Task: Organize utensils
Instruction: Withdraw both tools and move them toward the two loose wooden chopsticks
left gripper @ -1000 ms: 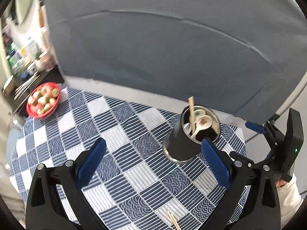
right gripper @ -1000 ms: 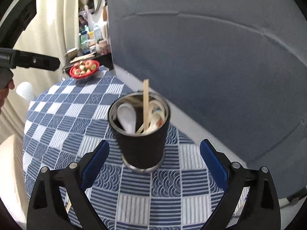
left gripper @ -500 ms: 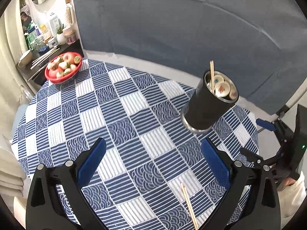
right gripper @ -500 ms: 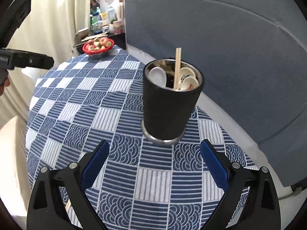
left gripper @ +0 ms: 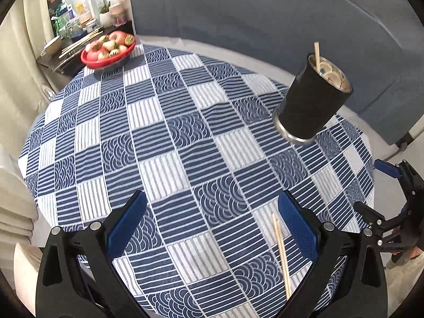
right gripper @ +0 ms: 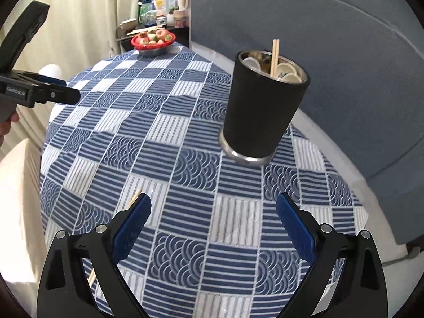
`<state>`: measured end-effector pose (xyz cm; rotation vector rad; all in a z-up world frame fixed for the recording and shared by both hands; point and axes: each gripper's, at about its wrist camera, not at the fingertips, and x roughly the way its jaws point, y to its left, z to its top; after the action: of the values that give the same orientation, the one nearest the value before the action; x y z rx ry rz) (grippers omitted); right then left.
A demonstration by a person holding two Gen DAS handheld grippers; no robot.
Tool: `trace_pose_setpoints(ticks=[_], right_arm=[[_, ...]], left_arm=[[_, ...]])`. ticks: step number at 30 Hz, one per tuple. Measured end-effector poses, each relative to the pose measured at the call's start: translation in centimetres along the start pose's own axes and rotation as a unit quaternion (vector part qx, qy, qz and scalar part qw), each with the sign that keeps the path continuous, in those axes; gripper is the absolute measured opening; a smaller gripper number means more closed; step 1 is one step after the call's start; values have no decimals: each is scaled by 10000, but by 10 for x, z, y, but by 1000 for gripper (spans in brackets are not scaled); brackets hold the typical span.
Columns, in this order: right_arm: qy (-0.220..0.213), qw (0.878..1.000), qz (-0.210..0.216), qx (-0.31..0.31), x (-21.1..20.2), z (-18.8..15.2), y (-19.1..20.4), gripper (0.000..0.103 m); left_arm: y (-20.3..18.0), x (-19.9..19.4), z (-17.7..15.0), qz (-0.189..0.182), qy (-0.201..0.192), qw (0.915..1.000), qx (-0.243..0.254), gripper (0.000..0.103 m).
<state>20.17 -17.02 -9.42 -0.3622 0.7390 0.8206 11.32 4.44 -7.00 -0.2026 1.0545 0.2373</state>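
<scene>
The left hand-held gripper (left gripper: 212, 222) is held with its jaws wide apart and empty, low over the near edge of the table (left gripper: 169, 143). A loose pair of chopsticks (left gripper: 281, 251) is seen lying flat on the checked cloth just beside its right-hand finger (left gripper: 296, 225), the long axis running roughly along the fingers, toward the camera. The right hand-held gripper (right gripper: 213, 225) is likewise spread and empty; there the same chopsticks (right gripper: 133, 198) are partly hidden behind its left-hand finger. Farther off, the black cup (left gripper: 312, 103) is seen standing upright with spoons and chopsticks in it. The left is judged the nearer for the pick.
</scene>
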Motion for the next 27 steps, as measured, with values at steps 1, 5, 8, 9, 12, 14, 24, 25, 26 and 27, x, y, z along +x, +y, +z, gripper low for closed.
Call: trace_pose_setpoints(ticks=[1,5,8,9,12,14,24,25,26,27], right_arm=[[11,10000,13,9,0,-3,3,91],[50,9999,-89,-61,0,-16,17,91],[115,9998,-183,-35,2,-26,25,91],[118,9997,-189,-17,3,-30,28,91],[192,9996,-210,-18,6,-39,36,91],[257,9995,-167,0,8,-45,40,91],[1004,9932,124,573,35,-83,62,91],[1058,9923,115,627,37,-86,64,91],[1105,9913,123,706,39,-90,65,91],[1157,9896,147,844,41,-94,65,91]], left_arm=[[0,2,-4,0,36,10000,-5,97],[-2,17,-20,-48,223,9997,70,97],[-2,28,-30,-34,257,9996,83,97],[-2,32,-34,-50,306,9995,62,97],[-2,44,-43,-69,388,9992,52,97],[-2,52,-50,-67,480,9988,39,97],[-2,71,-82,-103,547,9984,-23,97],[-2,72,-85,-85,517,9986,-11,97],[-2,72,-86,-81,498,9987,3,97],[-2,72,-88,-73,491,9988,7,97]])
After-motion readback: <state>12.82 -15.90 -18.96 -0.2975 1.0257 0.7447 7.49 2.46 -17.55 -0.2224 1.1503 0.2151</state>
